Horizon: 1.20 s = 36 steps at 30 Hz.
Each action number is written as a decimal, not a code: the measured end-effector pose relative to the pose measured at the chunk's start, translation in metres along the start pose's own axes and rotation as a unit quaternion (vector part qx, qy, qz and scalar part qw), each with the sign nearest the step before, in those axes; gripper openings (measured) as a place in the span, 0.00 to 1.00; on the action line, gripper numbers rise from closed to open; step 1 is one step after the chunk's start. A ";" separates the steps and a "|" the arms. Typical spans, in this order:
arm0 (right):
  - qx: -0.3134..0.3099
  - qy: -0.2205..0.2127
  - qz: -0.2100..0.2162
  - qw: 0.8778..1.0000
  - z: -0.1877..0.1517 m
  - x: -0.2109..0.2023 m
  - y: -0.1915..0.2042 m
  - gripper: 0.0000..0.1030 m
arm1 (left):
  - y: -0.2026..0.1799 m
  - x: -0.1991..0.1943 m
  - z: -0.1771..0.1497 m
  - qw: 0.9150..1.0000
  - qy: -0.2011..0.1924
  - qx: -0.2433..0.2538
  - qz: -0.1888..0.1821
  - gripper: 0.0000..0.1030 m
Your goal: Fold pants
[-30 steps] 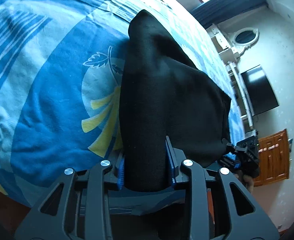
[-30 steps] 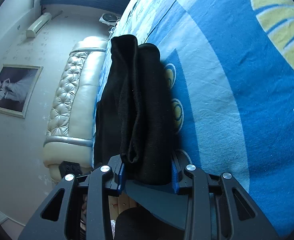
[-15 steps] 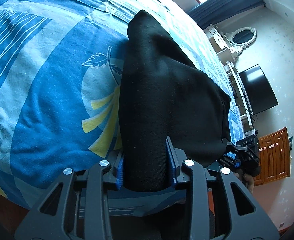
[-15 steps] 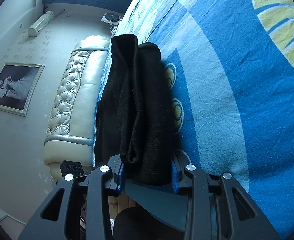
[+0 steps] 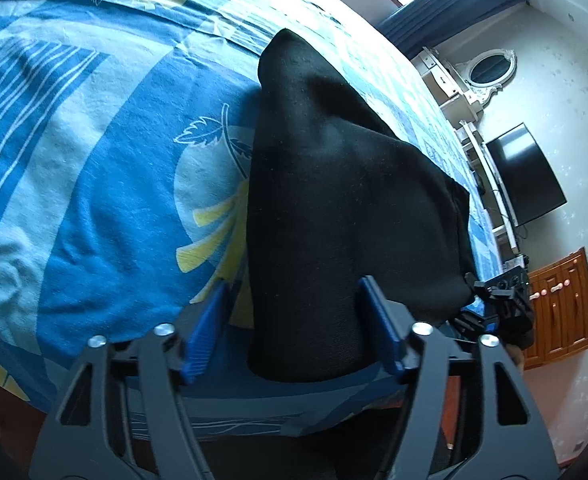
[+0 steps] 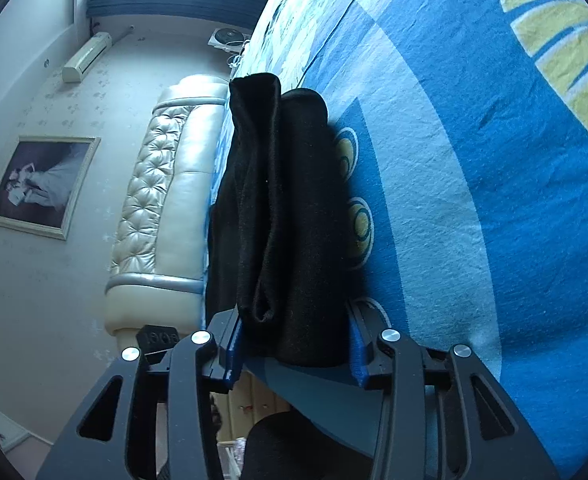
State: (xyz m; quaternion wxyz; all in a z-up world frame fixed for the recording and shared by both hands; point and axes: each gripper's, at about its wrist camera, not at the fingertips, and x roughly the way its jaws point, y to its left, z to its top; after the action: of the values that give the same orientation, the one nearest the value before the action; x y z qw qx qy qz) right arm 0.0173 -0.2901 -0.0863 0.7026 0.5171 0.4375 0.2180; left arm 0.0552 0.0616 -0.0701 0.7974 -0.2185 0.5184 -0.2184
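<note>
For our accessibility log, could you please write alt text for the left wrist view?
The left gripper stands open around a fold of black pants, a gap showing beside its left finger. The pants lie on a blue patterned bedsheet; the right gripper is at their far corner.

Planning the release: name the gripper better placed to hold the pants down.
Right, probably: the right gripper grips the folded pants on both sides; the left gripper stands open, a gap beside the cloth.

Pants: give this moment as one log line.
left gripper: open around pants | right gripper: shut on pants | pants: folded, on blue bedsheet
</note>
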 end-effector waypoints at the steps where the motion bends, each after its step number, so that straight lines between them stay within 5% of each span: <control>1: 0.001 0.000 0.001 1.000 -0.001 -0.001 0.000 0.42 | 0.000 -0.001 0.000 1.000 -0.001 0.002 0.003 0.73; 10: -0.003 -0.005 -0.033 0.999 -0.011 -0.026 0.003 0.54 | -0.018 -0.021 -0.012 0.995 -0.032 0.037 0.085 0.87; 14: -0.026 -0.009 -0.079 0.996 -0.018 -0.037 0.011 0.71 | -0.035 -0.033 -0.020 0.989 -0.054 0.064 0.125 0.88; 18: -0.063 -0.014 -0.140 0.988 -0.028 -0.046 0.023 0.74 | -0.053 -0.044 -0.029 0.982 -0.072 0.087 0.153 0.88; 24: -0.132 -0.036 -0.255 0.957 -0.041 -0.047 0.044 0.74 | -0.079 -0.055 -0.048 0.974 -0.094 0.106 0.176 0.89; 36: -0.208 -0.113 -0.348 0.907 -0.073 -0.044 0.080 0.74 | -0.097 -0.056 -0.079 0.968 -0.106 0.115 0.195 0.90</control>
State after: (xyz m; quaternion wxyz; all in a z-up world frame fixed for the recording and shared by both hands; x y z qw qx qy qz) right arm -0.0550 -0.2546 -0.0015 0.8703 0.1946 0.4523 -0.0142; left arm -0.0501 0.0054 -0.0028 0.8947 -0.0421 0.4350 -0.0924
